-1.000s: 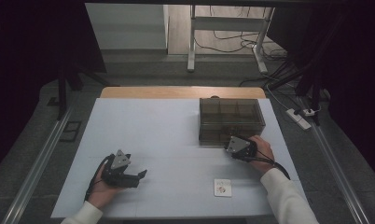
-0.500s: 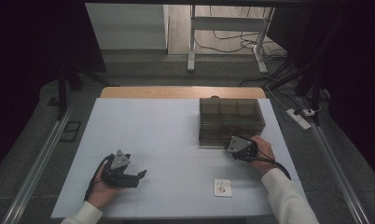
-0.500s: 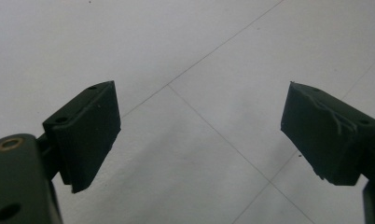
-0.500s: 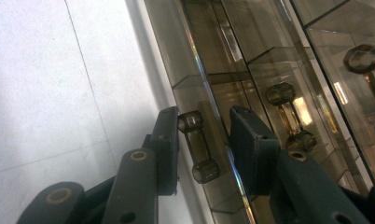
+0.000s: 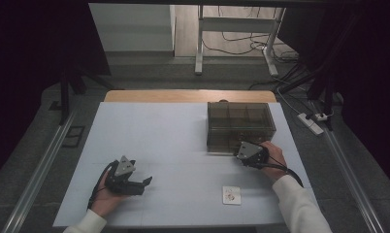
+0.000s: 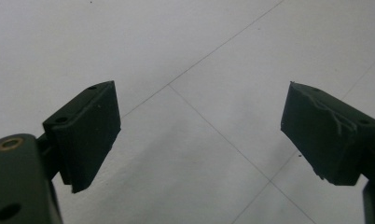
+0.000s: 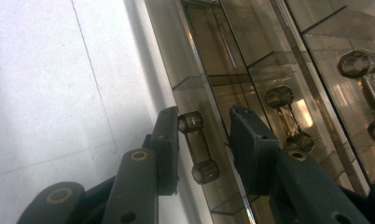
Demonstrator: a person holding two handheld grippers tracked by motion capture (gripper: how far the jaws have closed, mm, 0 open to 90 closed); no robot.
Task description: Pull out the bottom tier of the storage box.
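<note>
Drawer box (image 5: 240, 125) at the table's (image 5: 173, 141) far right, small card (image 5: 231, 195) near its front edge, before the box

You're in a lab-like recording room: dark curtains (image 5: 33, 58) around a white tabletop (image 5: 173, 141), cables (image 5: 236, 46) and a power strip (image 5: 311, 122) on the floor.

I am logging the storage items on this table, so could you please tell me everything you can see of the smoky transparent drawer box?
The drawer box is a rectangular cabinet of smoky brown see-through plastic, upright on the white table toward its far right. Inner walls split it into compartments. Its near face carries clear knob handles. All drawers look shut. The right tongs are at that face, jaws either side of one handle; whether they press on it is unclear. I cannot make out any contents.
</note>
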